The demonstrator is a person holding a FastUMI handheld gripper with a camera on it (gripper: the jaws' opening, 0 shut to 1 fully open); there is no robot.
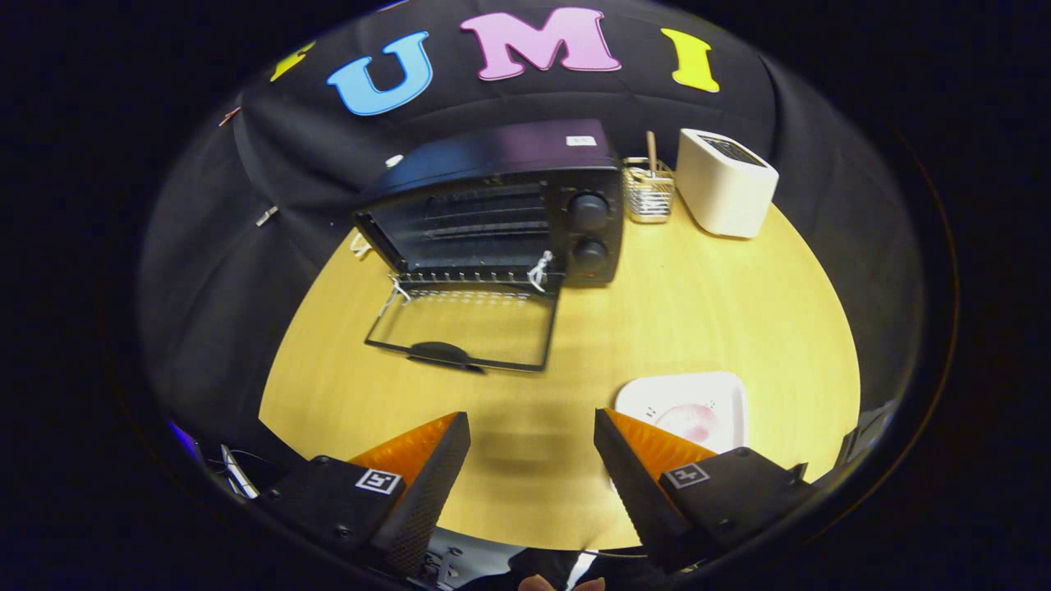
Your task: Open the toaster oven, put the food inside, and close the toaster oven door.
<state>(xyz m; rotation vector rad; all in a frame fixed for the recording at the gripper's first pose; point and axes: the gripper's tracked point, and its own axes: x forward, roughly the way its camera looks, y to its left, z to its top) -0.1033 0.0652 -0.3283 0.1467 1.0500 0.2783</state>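
Hovering released and empty, the gripper [532, 460] sits above the round wooden bench [698, 304]; beyond it the boxy black metal toaster oven [501, 205] stands open, a white square plate [686, 406] just beside its right finger.

— Where does the toaster oven [493, 205] sit?
— On the table [698, 312], well beyond the gripper [532, 439], a little left of the line between the fingers. Its door [464, 328] lies folded down flat on the tabletop, on the near side of the oven.
— And right of the oven?
— A wire rack [649, 195] just beside it, then a toaster [727, 182] further right, both at the table's far edge.
— Anything closer?
— A plate [706, 402] on the table, just ahead of the right finger and partly behind it. The fingers stand wide apart with bare tabletop between them.
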